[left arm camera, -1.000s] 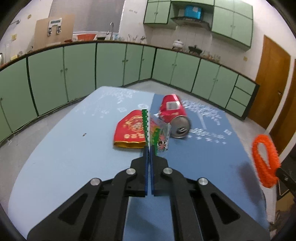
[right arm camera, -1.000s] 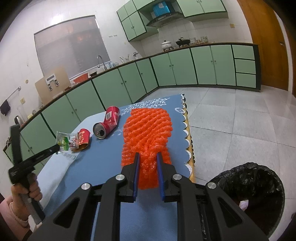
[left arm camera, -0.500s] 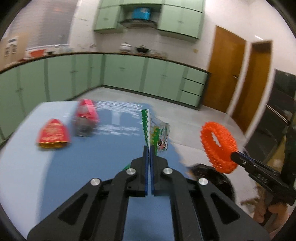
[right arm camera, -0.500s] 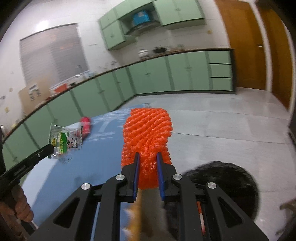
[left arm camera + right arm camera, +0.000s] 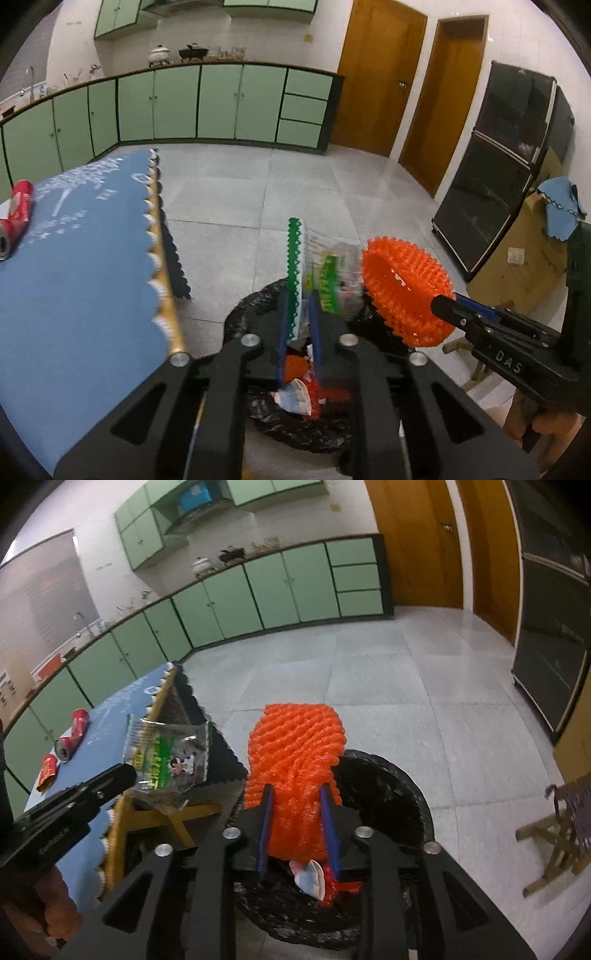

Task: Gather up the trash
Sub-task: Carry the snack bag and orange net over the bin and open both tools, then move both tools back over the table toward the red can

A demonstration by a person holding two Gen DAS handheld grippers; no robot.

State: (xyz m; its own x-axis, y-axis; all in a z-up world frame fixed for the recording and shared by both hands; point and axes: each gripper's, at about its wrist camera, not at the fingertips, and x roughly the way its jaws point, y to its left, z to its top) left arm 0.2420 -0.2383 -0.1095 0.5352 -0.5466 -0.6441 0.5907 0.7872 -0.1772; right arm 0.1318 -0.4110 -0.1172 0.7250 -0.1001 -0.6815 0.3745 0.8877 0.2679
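Both my grippers hang over the bin (image 5: pixel 384 775), a black-bagged one on the floor just off the table (image 5: pixel 74 266) edge. My left gripper (image 5: pixel 299 314) has just been opening: its jaws now stand a narrow gap apart, with the wrapper (image 5: pixel 325 273) between them, its green zigzag edge lying along the left finger (image 5: pixel 282 325); I cannot tell whether the pads press on it. My right gripper (image 5: pixel 297 819) has also just been opening, and the orange net (image 5: pixel 295 753) fills the gap between its blue pads (image 5: pixel 264 823), touching both, so I cannot tell whether it is gripped or only resting there. In the left view the net (image 5: pixel 402 288) shows as a ring at my right gripper's tip, just beside the wrapper. Inside the bin lie white paper (image 5: pixel 308 877) and more orange scraps. On the table, well apart from the bin, lie a red can (image 5: pixel 72 731) and a red packet (image 5: pixel 48 770).
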